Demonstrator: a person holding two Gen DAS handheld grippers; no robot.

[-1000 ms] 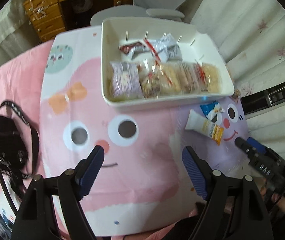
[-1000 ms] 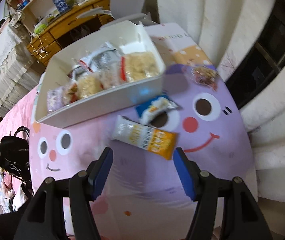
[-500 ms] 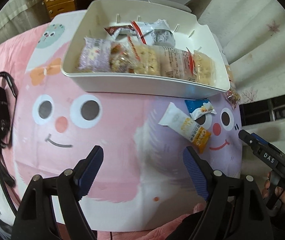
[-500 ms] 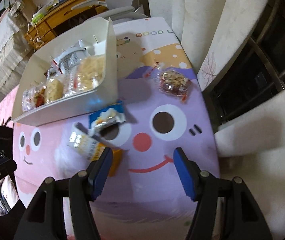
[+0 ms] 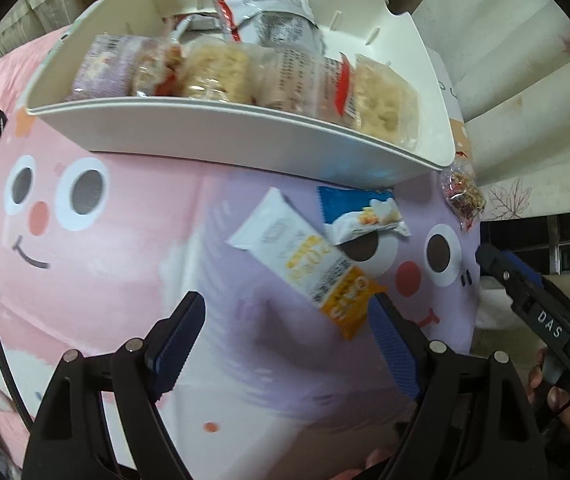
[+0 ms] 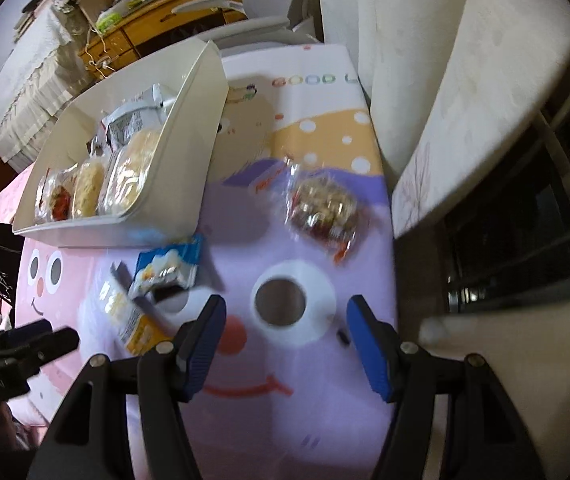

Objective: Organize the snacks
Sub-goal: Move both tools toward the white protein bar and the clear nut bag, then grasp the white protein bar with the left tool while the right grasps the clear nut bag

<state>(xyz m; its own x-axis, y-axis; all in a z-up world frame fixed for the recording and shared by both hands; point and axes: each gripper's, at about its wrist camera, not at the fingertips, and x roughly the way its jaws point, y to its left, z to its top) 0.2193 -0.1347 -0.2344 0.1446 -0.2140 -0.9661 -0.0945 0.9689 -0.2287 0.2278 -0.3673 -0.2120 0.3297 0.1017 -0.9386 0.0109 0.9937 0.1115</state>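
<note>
Your left gripper (image 5: 289, 336) points down at the pink and lilac cartoon-face mat (image 5: 117, 280), its blue-padded jaws standing wide with nothing between them; the orange end of the long white and orange snack bar wrapper (image 5: 305, 260) lies just inside its right pad, not pinched. That bar runs from about 11 o'clock to 5 o'clock in the left wrist view, and the small blue and white snack packet (image 5: 359, 212) overlaps its upper edge at roughly 1 o'clock from it. Above both, at 12 o'clock, sits the white rectangular plastic bin (image 5: 245, 136), packed with a row of clear-wrapped puffed-rice cakes (image 5: 221, 72) and a silver foil packet (image 5: 273, 26) behind them. At 2 o'clock, off the bin's right corner, lies the clear crinkly bag of mixed nuts and dried fruit (image 5: 463, 194). Your right gripper (image 6: 285, 344) also hangs open over the lilac face, jaws framing the printed white and grey eye (image 6: 285, 300), holding nothing. In its view the nut bag (image 6: 323, 208) sits at 12 o'clock, well ahead of the pads and apart from the bin (image 6: 181, 168), which is at 10 o'clock. The blue packet (image 6: 169, 266) and the bar (image 6: 125, 316) lie at 9 o'clock, beside the left pad.
</note>
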